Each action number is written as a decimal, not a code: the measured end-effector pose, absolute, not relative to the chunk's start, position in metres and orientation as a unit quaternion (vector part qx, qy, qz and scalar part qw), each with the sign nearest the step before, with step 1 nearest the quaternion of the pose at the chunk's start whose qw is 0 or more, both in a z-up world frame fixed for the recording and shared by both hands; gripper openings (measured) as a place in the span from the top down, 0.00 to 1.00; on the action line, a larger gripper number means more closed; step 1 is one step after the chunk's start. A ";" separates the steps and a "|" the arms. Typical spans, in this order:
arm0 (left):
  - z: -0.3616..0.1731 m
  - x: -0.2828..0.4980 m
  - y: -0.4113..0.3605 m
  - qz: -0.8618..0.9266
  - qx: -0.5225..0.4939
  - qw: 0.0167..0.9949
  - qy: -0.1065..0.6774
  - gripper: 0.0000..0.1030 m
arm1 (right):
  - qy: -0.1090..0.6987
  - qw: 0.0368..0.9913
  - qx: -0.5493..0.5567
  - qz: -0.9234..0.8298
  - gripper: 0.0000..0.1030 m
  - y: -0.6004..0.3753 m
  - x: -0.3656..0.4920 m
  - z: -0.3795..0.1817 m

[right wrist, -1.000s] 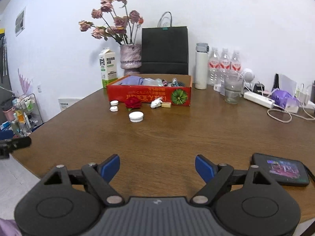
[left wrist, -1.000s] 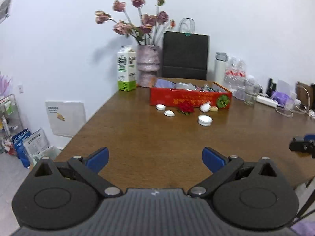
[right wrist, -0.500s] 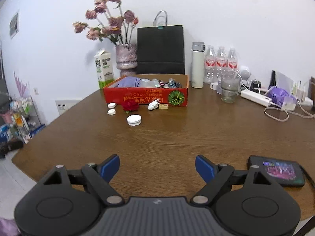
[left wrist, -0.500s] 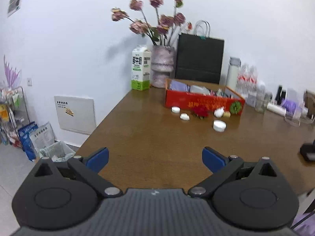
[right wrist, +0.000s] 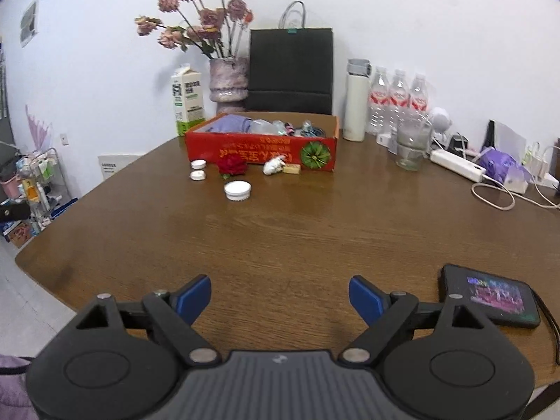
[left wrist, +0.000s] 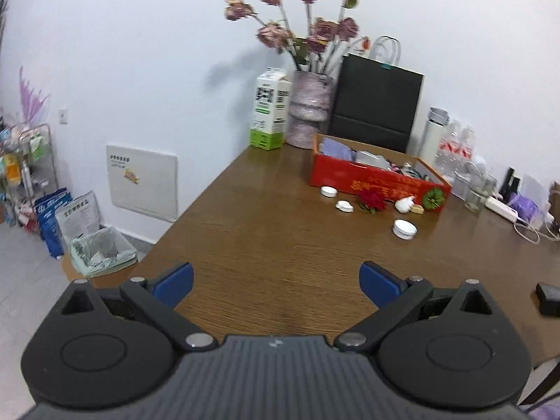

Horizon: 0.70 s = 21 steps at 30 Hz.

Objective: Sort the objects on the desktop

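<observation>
**Listener:** What sits closest to the cameras?

**Operator:** At the bottom of my left wrist view, the left gripper [left wrist: 276,278] with blue pads has its jaws spread wide, with nothing between them but bare table. At the bottom of my right wrist view, the right gripper [right wrist: 280,295] stands just as wide and grips nothing. Both hang over the near edge of the brown wooden table [right wrist: 297,231].

**Listener:** Anything beside them?

**Operator:** At lower right of the right view, a black phone with a lit screen [right wrist: 490,295] lies flat.

**Listener:** And the things to sort?

**Operator:** Further up, around the middle of the right view, I see a round white lid [right wrist: 238,190]. Beyond it lie two smaller white caps [right wrist: 198,169], a red fabric rose [right wrist: 231,165], a small white figurine [right wrist: 273,166] and a little tan block [right wrist: 292,169], all just in front of the open red cardboard box [right wrist: 260,152], which already holds assorted items.

**Listener:** Behind the box?

**Operator:** A milk carton with a green base [right wrist: 188,98], a mottled pink vase of dried roses [right wrist: 228,82] and a black paper bag [right wrist: 290,66] stand against the white wall.
</observation>
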<state>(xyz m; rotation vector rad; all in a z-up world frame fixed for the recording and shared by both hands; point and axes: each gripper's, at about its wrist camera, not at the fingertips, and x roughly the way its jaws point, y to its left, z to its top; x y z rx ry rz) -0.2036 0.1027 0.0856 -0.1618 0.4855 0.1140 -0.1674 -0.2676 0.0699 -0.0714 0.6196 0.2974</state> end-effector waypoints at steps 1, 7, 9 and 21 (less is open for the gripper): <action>0.084 -0.204 0.100 0.050 -0.077 0.966 0.240 0.00 | 0.299 0.943 -0.033 0.144 0.17 -0.269 -0.168 0.070; 0.068 -0.189 0.087 0.028 -0.061 0.964 0.256 0.00 | 0.253 0.956 -0.028 0.143 0.17 -0.271 -0.173 0.068; 0.063 -0.183 0.079 0.014 -0.055 0.964 0.259 0.00 | 0.246 0.959 -0.025 0.139 0.17 -0.271 -0.171 0.065; 0.048 -0.068 0.045 -0.049 -0.028 0.951 0.304 0.10 | 0.265 0.945 -0.072 0.181 0.20 -0.222 -0.096 0.030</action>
